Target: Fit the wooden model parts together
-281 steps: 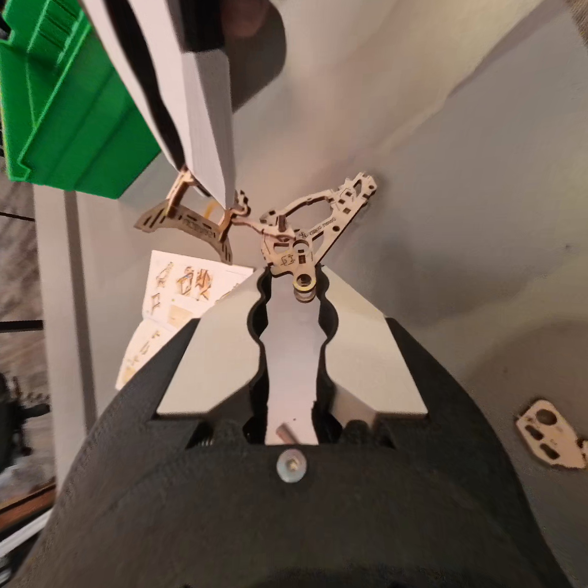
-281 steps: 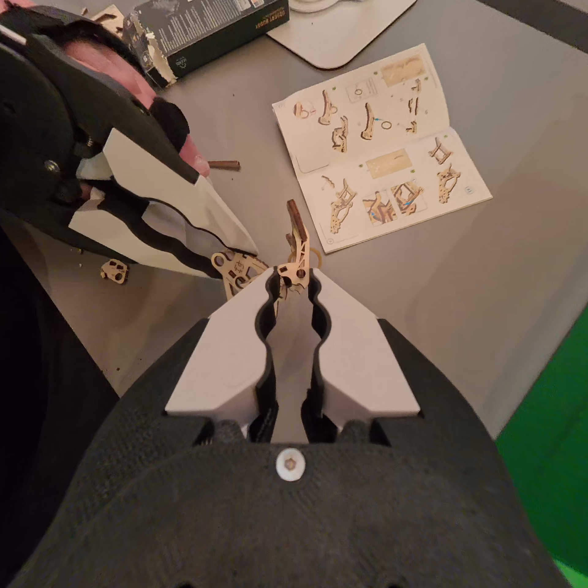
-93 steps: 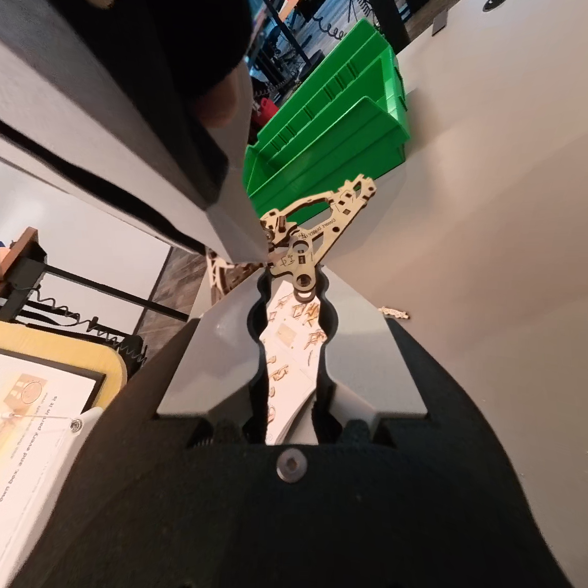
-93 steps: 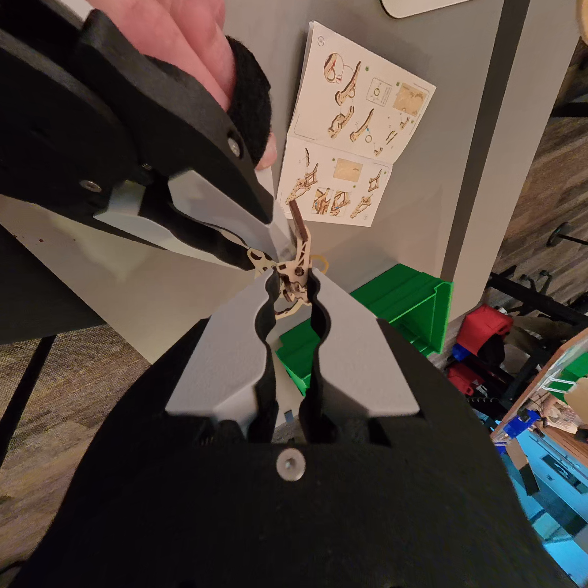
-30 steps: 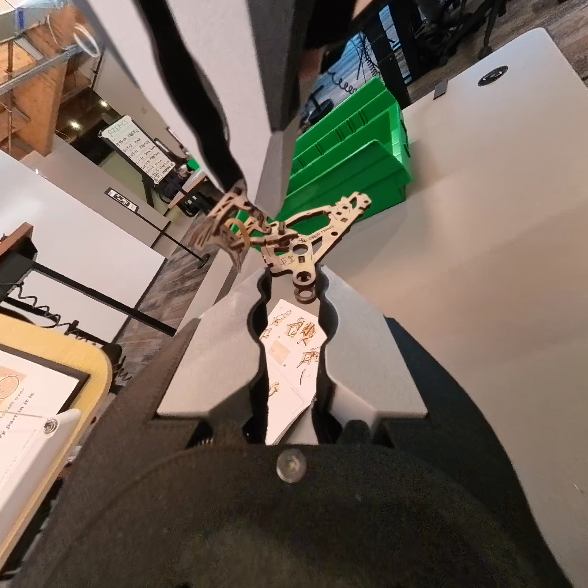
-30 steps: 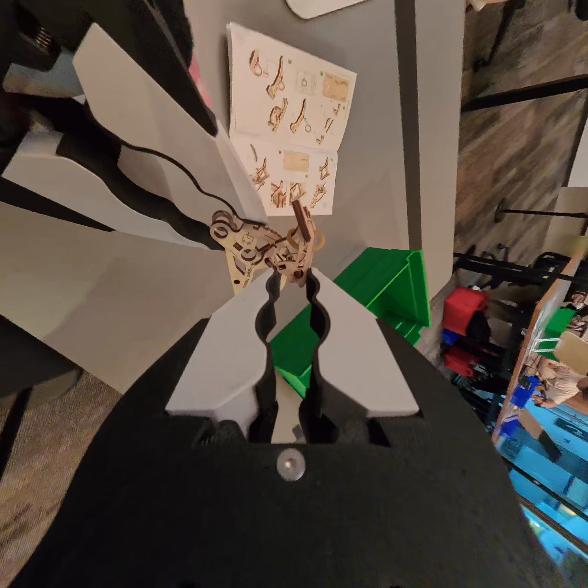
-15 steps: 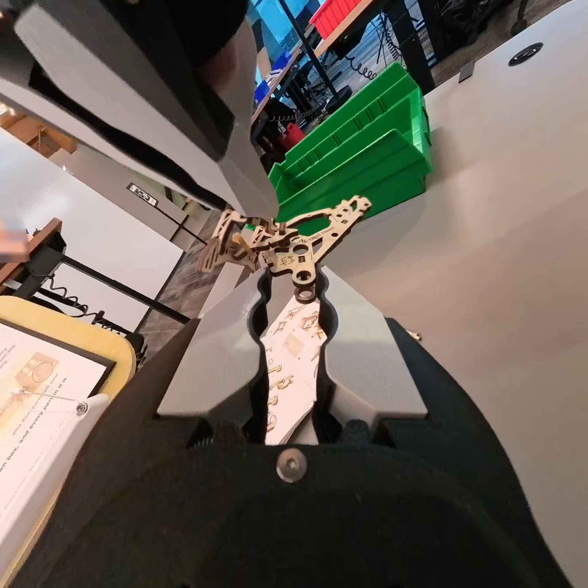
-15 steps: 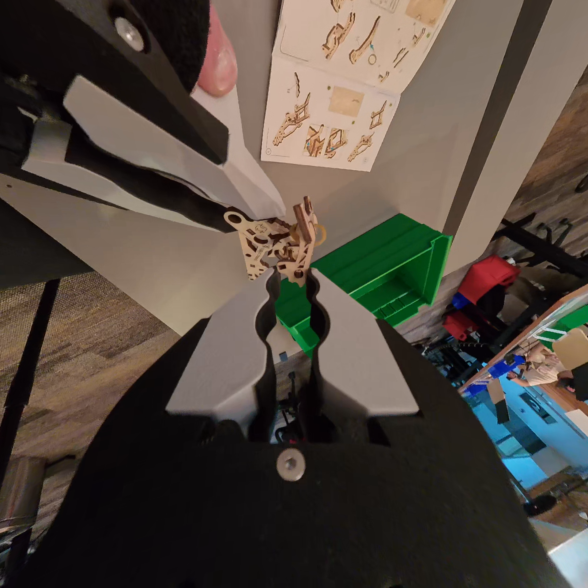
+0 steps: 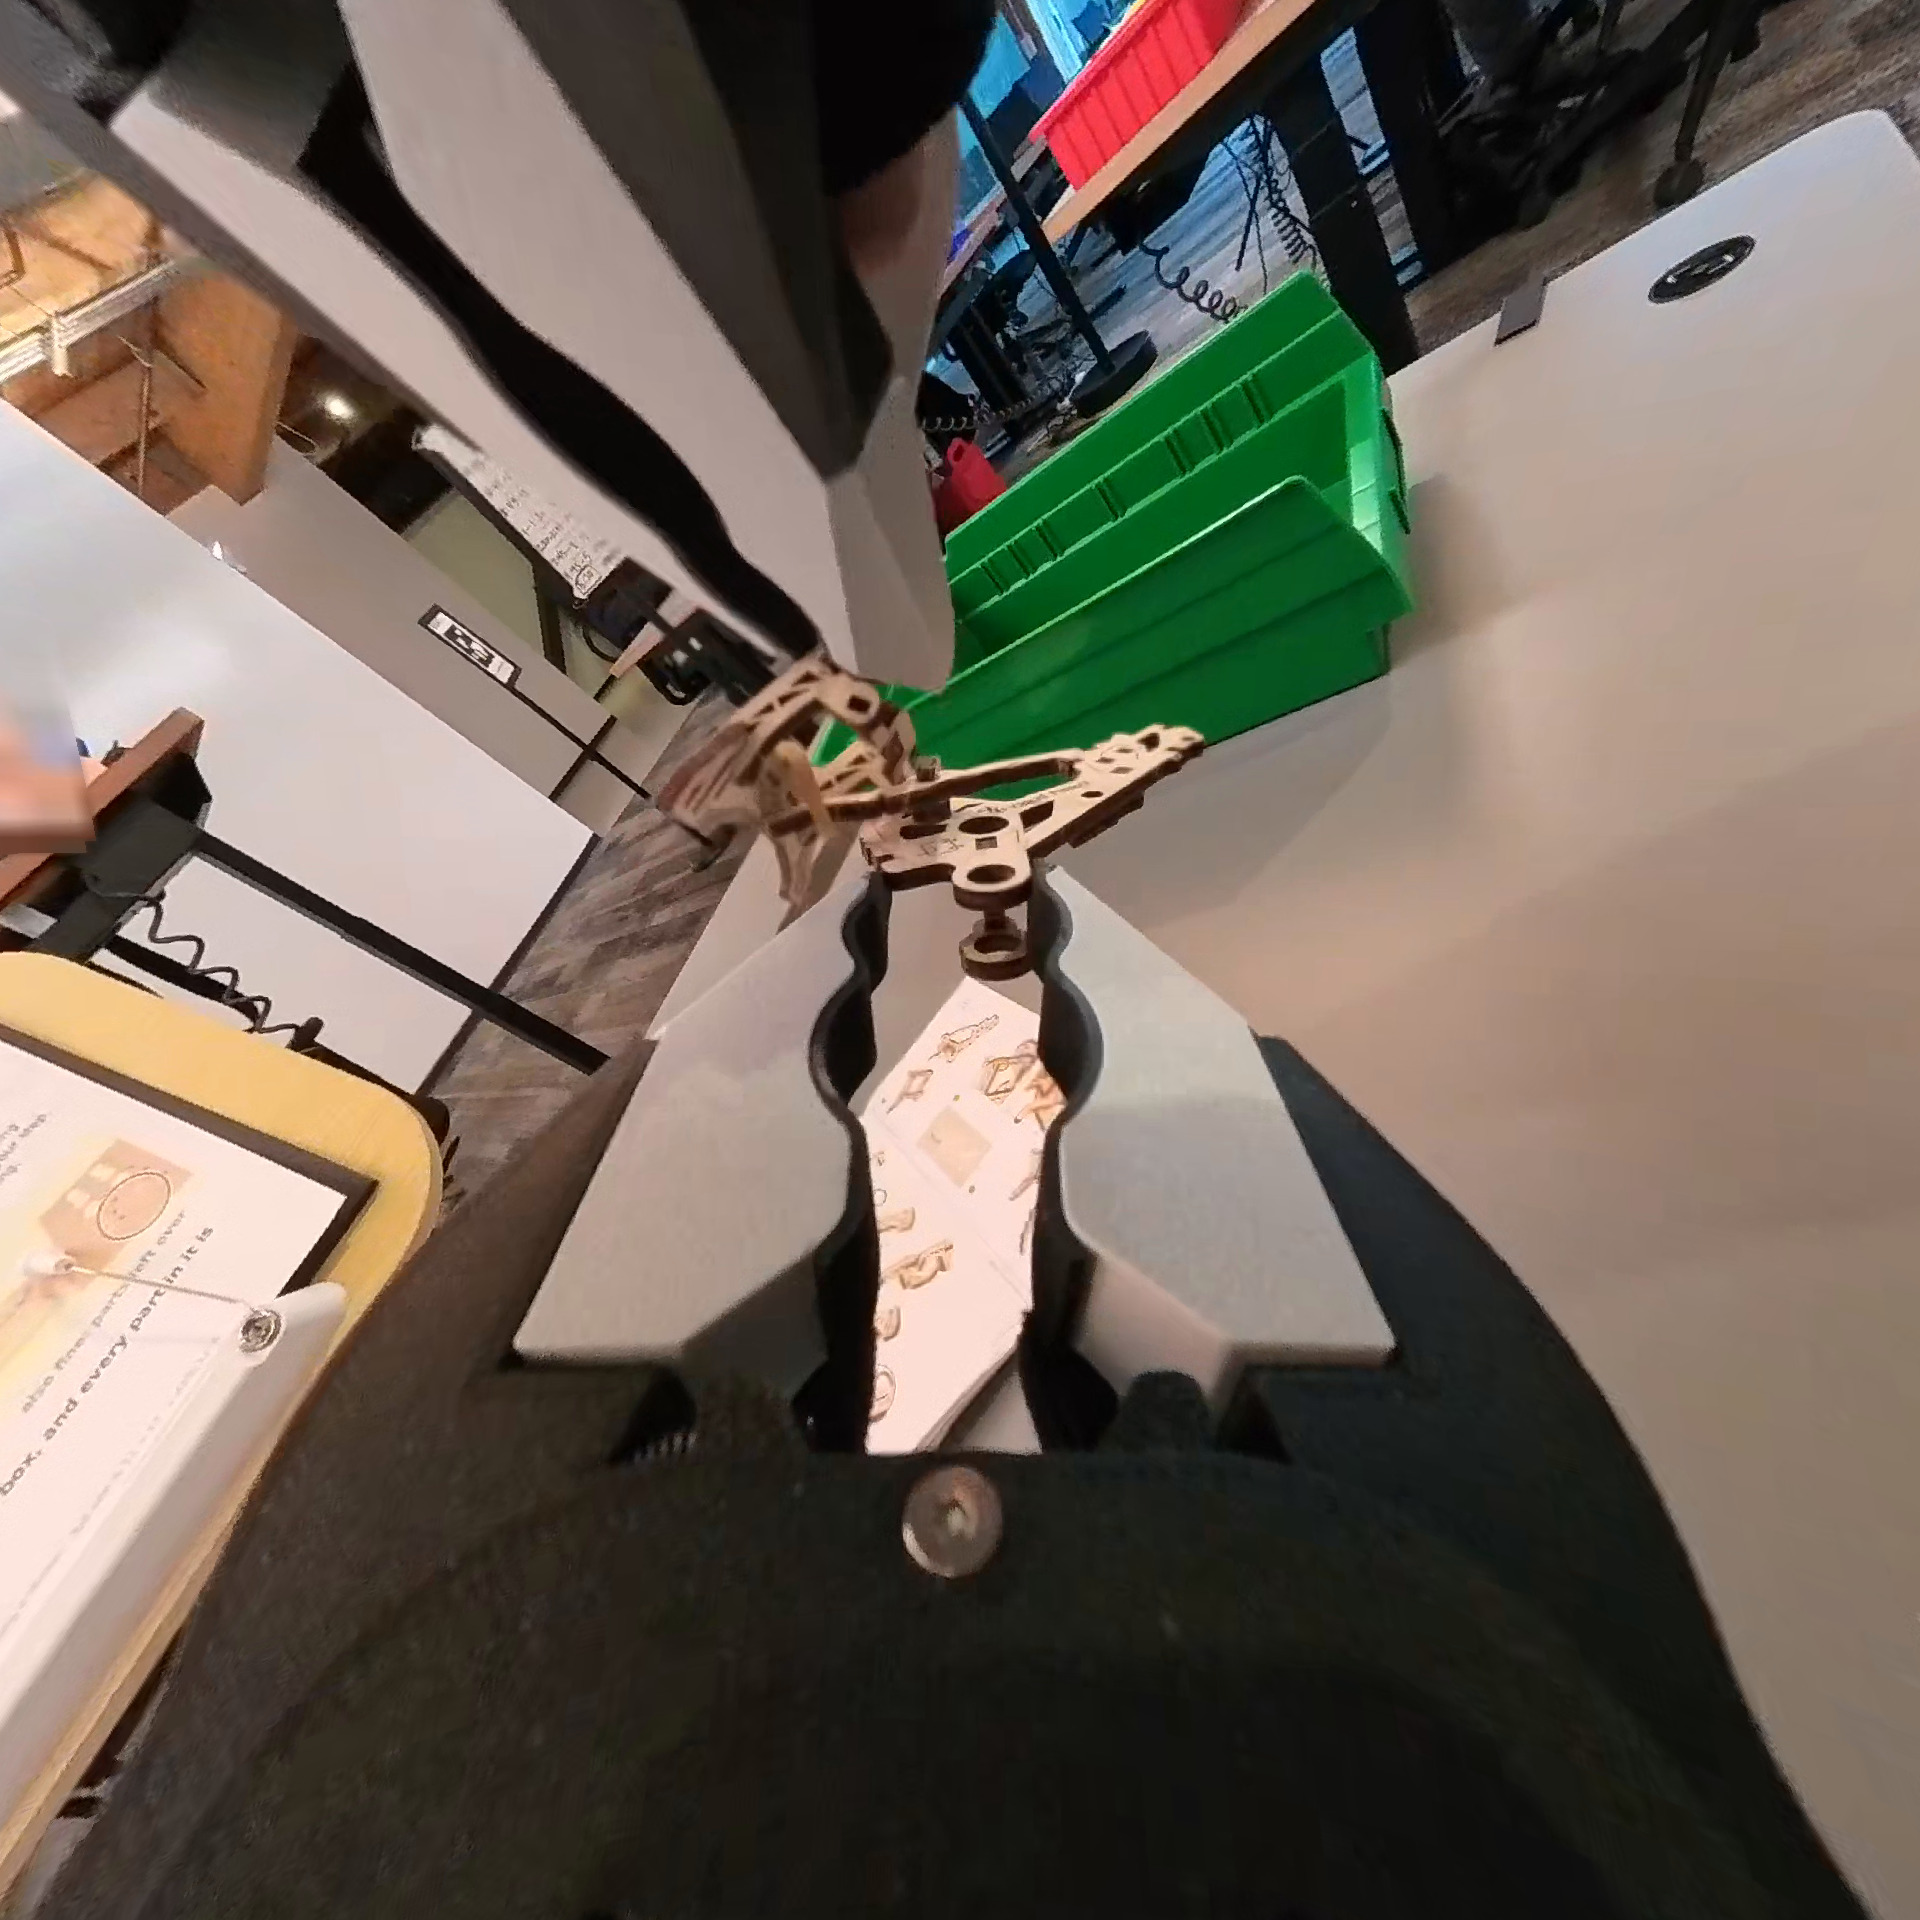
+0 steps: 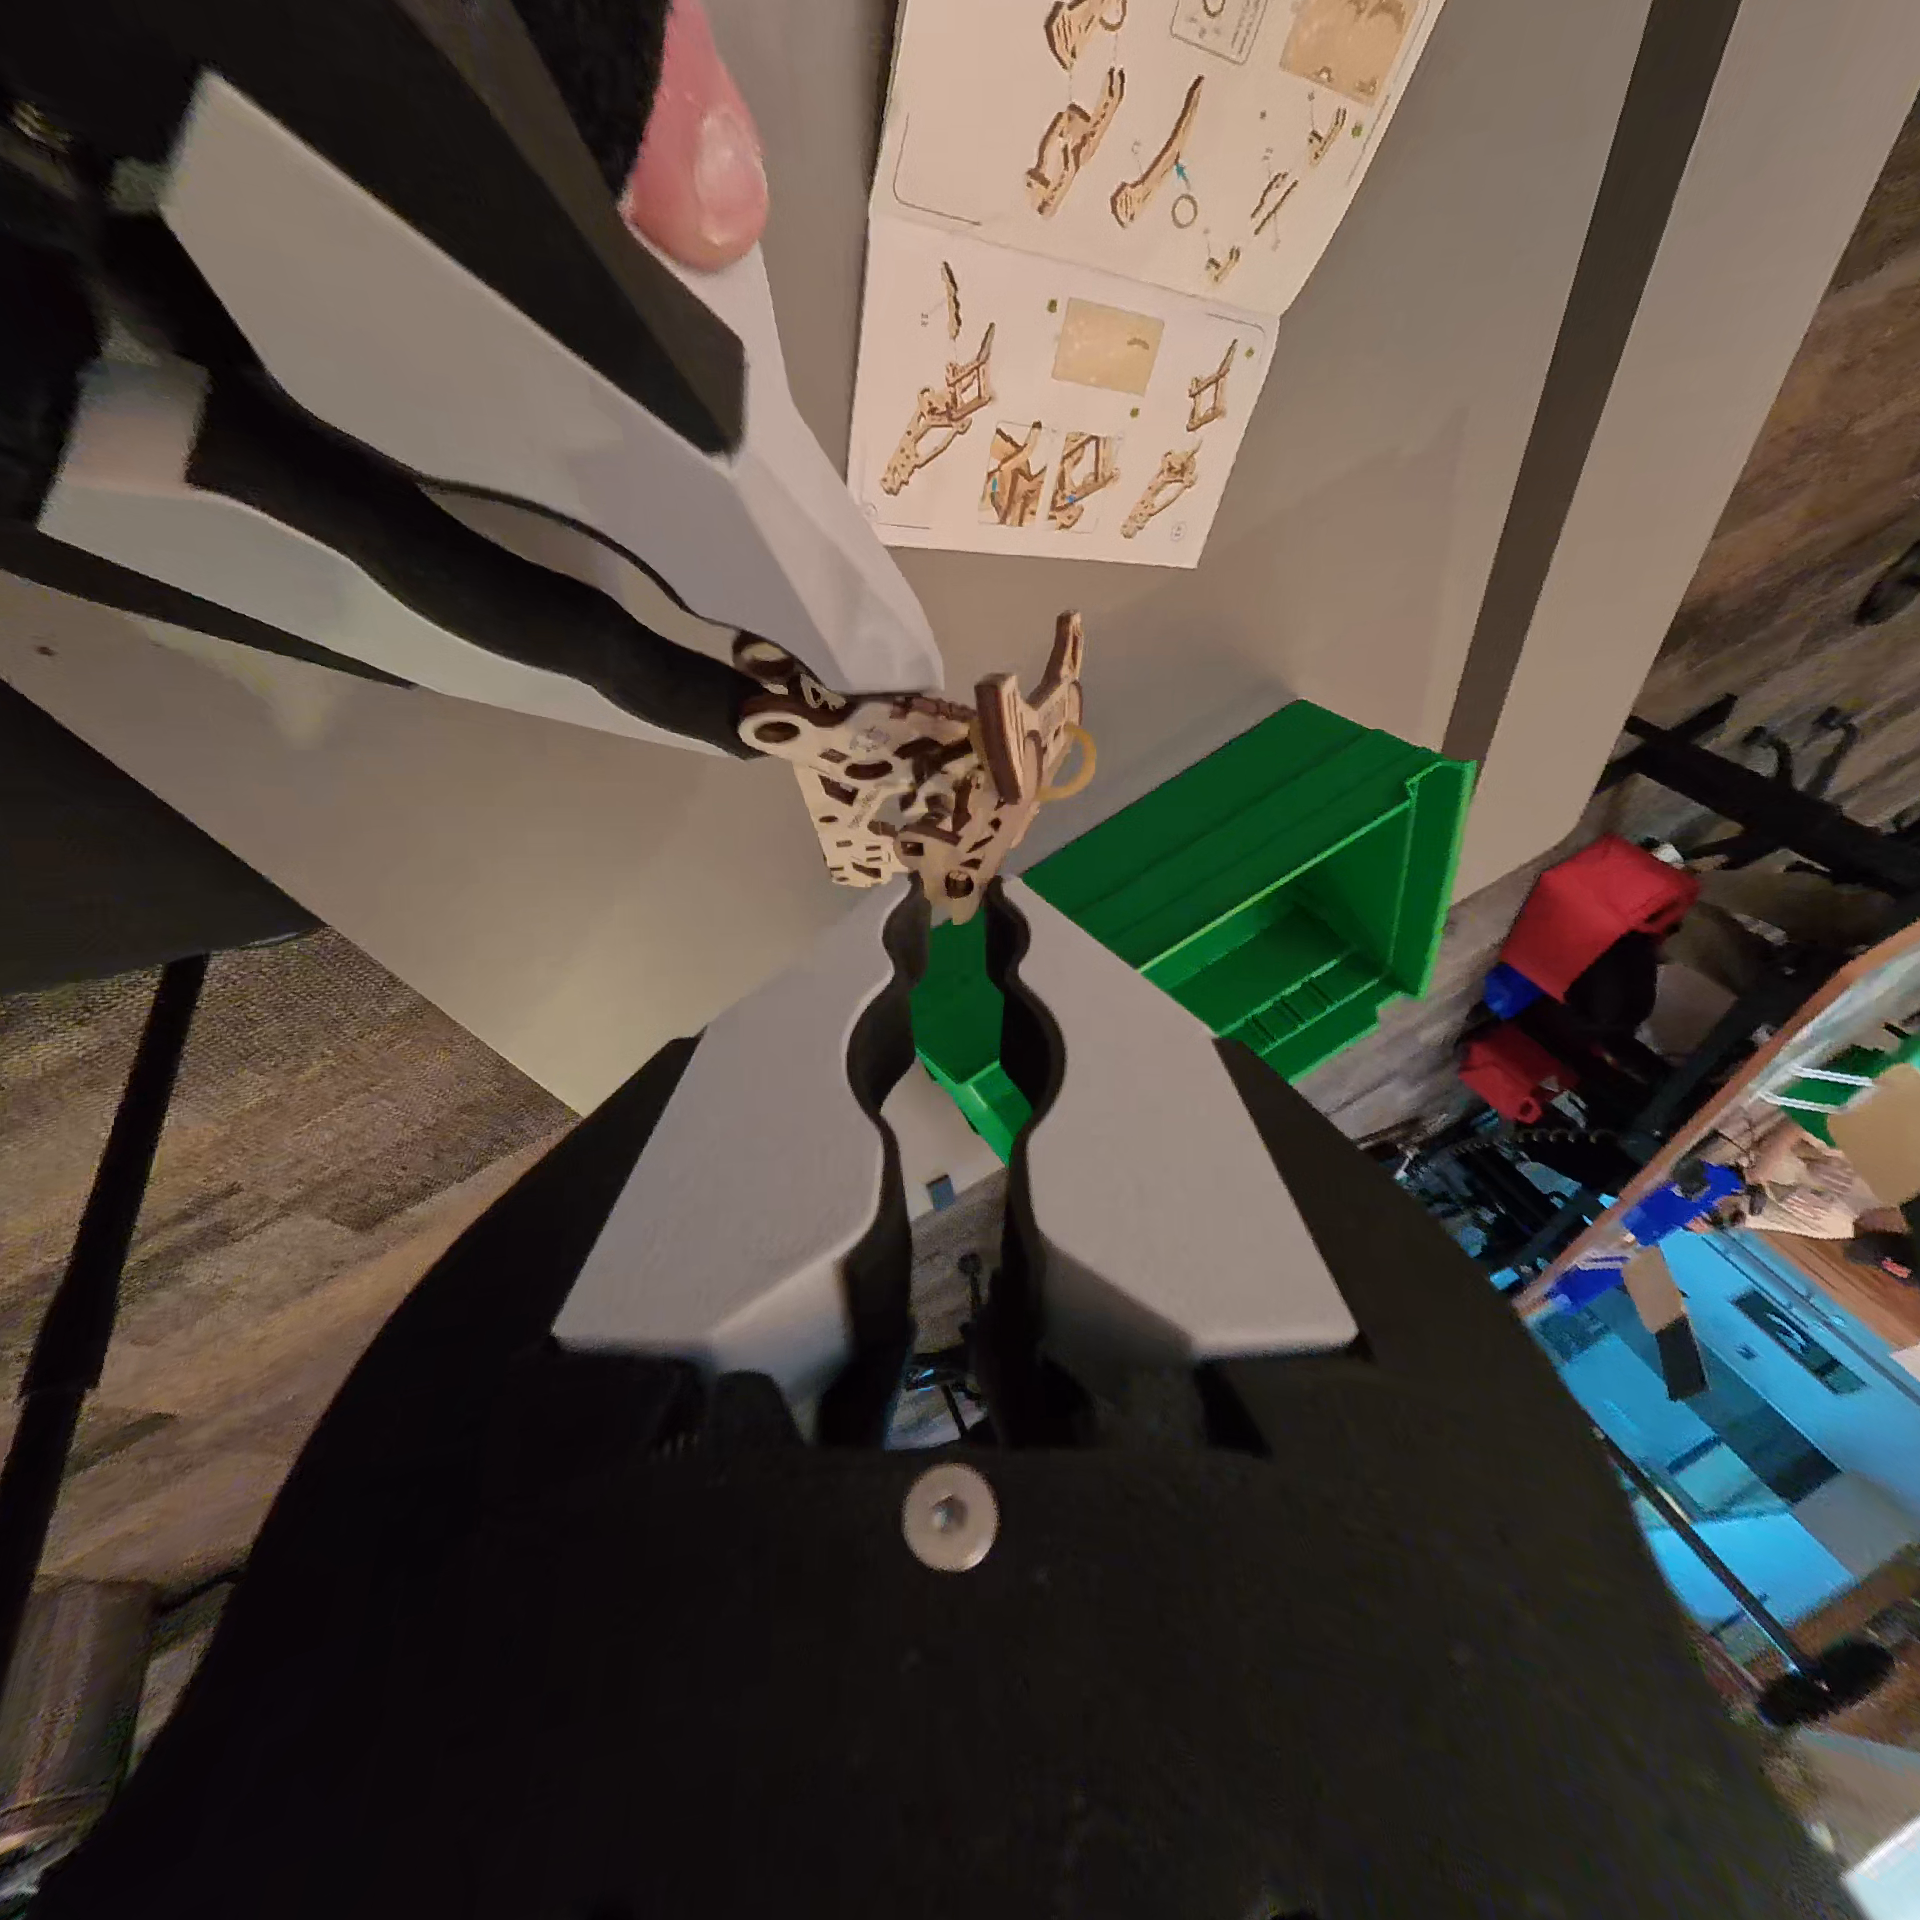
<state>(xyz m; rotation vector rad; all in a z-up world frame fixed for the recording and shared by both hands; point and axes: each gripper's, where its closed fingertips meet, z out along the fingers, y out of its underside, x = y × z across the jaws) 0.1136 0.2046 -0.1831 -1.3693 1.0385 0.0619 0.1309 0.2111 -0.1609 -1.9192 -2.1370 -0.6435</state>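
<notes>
My left gripper (image 9: 956, 896) is shut on a flat, cut-out wooden frame part (image 9: 1023, 816), gripping it at its ringed end. My right gripper (image 10: 954, 902) is shut on a small wooden sub-assembly (image 10: 1023, 727) that carries a yellowish rubber ring (image 10: 1070, 769). The two pieces meet in mid-air above the table edge. In the left wrist view the right gripper (image 9: 857, 665) comes in from the upper left with the sub-assembly (image 9: 774, 769). In the right wrist view the left gripper (image 10: 743, 691) comes in from the upper left with the frame part (image 10: 862, 774).
An open instruction leaflet (image 10: 1081, 312) lies on the grey table (image 9: 1558, 727). Stacked green bins (image 9: 1174, 582) sit at the table's end and also show in the right wrist view (image 10: 1278, 873). A yellow-rimmed board (image 9: 208, 1195) is at the left. A fingertip (image 10: 696, 177) rests on the left gripper. My left and right fingertips are right by each other.
Both grippers have turned together with the joined parts held between them. The frame part now lies flatter in the left wrist view. Over the longer span both rose off the table.
</notes>
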